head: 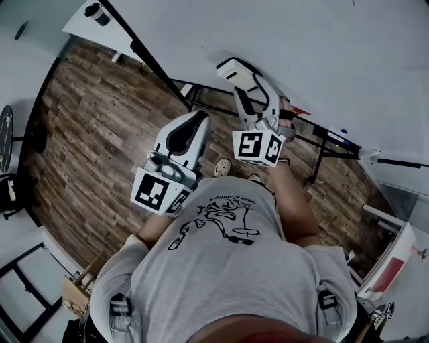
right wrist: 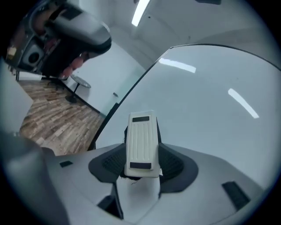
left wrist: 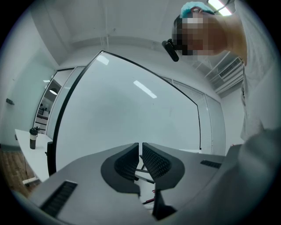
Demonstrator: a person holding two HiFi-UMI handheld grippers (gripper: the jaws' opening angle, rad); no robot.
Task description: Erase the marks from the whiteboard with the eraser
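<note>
A person in a grey T-shirt with a black line drawing (head: pixel 228 261) is standing over the scene and holding both tools out in front of the chest, with the black-and-white marker cube of the left one (head: pixel 157 191) sitting lower and closer to the body than the cube of the right one (head: pixel 258 147). The left gripper (head: pixel 196 119) (left wrist: pixel 140 148) is pointing up towards the board with its two dark ribbed jaws pressed almost together, only a thin slit showing between them and nothing caught in it. The right gripper (head: pixel 255 90) (right wrist: pixel 141 165) is reaching further out, and its jaws are clamping the near end of a white ribbed plastic block eraser with dark strips at both ends (head: pixel 233 68) (right wrist: pixel 141 140). The eraser is sticking out past the jaw tips towards the lower part of the large white, black-framed whiteboard (head: pixel 322 47) (left wrist: pixel 131 110) (right wrist: pixel 210 110); whether it is touching the surface cannot be told. The board is leaning on a black metal stand (head: pixel 320 155) and is reflecting strip lights. Beneath it, a brown wood-plank floor (head: pixel 100 134) (right wrist: pixel 48 110) is spreading away, and beyond the board's far corner a white table (head: pixel 84 27) (left wrist: pixel 26 151) is carrying a dark tumbler (head: pixel 97 13) (left wrist: pixel 33 137).
</note>
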